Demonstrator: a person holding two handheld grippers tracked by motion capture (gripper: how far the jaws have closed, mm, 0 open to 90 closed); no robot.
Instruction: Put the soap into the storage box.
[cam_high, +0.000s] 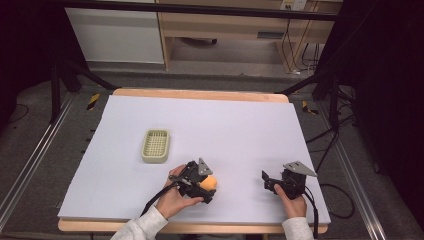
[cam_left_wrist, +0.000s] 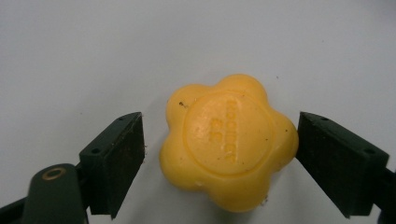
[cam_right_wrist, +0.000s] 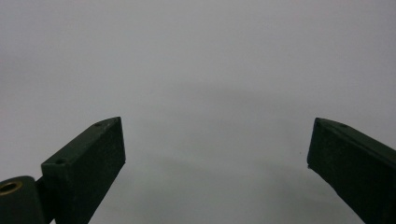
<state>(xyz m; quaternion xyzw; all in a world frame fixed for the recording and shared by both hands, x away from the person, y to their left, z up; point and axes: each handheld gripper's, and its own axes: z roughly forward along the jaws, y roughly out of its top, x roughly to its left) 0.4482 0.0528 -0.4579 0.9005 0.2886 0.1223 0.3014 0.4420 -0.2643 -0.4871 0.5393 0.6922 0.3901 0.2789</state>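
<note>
A yellow flower-shaped soap (cam_left_wrist: 226, 142) lies on the white table sheet between the jaws of my left gripper (cam_left_wrist: 219, 161). The jaws stand open around it; the right jaw touches or nearly touches its edge, and a gap shows at the left jaw. From above, the soap (cam_high: 210, 182) looks orange at the tip of the left gripper (cam_high: 206, 186), near the table's front middle. My right gripper (cam_high: 266, 180) rests at the front right, and in its own view the right gripper (cam_right_wrist: 217, 154) stands wide open with bare sheet between its jaws.
A pale green slotted soap dish (cam_high: 155, 145) sits on the white sheet (cam_high: 225, 125) to the left of centre, behind the left gripper. Wooden table edges frame the sheet. Black stand legs and cables lie on the floor around the table.
</note>
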